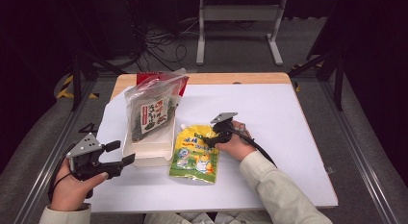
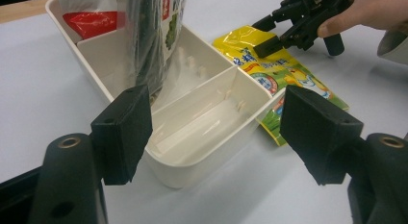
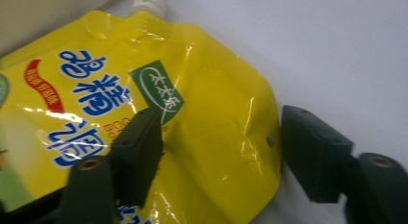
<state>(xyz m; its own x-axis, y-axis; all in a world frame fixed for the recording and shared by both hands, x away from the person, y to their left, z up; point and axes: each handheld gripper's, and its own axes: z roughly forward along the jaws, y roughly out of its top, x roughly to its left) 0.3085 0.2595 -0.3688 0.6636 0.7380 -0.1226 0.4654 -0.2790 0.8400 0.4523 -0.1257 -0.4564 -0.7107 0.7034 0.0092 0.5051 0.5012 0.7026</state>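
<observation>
Pouch (image 1: 195, 152): lying flat on the table (image 1: 288, 152), just beside the tray at its 3 o'clock, spout (image 3: 146, 2) pointing to 12 o'clock.
Table: carrying everything on its white top.
Tray (image 2: 207, 137): sitting left of centre, its near compartment lying bare.
Seaweed bag (image 1: 151, 113): leaning in the tray's middle compartment.
Right gripper (image 3: 221, 152): hovering low at the pouch's 2 o'clock corner, jaws apart and straddling that edge, pads not pressing.
Left gripper (image 1: 122, 154): waiting at the tray's 8 o'clock, jaws standing wide, gripping nothing.
</observation>
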